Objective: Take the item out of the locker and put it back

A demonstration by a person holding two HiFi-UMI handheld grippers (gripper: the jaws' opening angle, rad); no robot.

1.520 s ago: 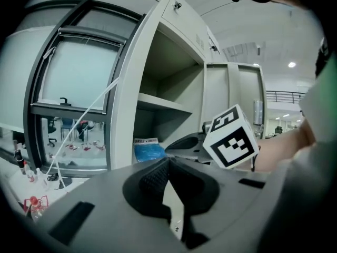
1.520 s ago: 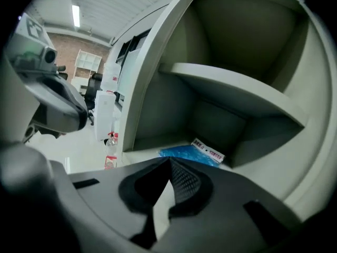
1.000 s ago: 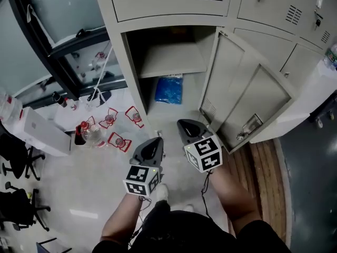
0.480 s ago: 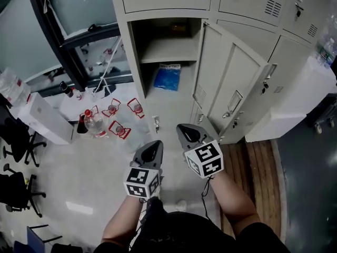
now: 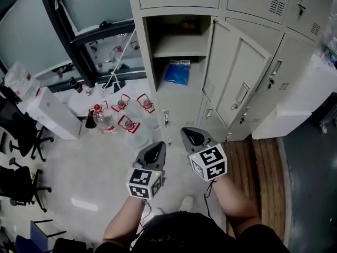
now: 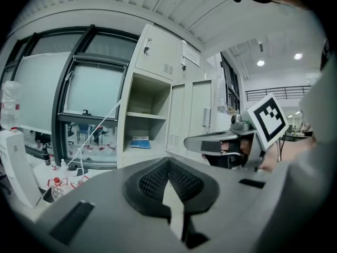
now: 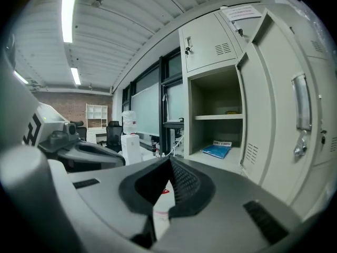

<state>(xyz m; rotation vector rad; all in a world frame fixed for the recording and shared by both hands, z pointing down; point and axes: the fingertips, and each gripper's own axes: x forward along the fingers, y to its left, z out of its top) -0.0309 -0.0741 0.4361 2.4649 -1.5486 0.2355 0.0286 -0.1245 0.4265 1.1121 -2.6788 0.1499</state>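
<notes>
pale metal locker (image 5: 239, 62), crinkly blue packet (image 5: 177, 71)

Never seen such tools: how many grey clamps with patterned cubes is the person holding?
2. The left gripper and, just right of it, the right gripper, low in the head view and pointing toward the open locker. None seems hidden.

left tongs (image 5: 157, 146), right tongs (image 5: 185, 132): grey, black ribbed pads (image 6: 151, 180) | cubes (image 5: 142, 182): black-white markers | top (image 5: 179, 232): black
</notes>
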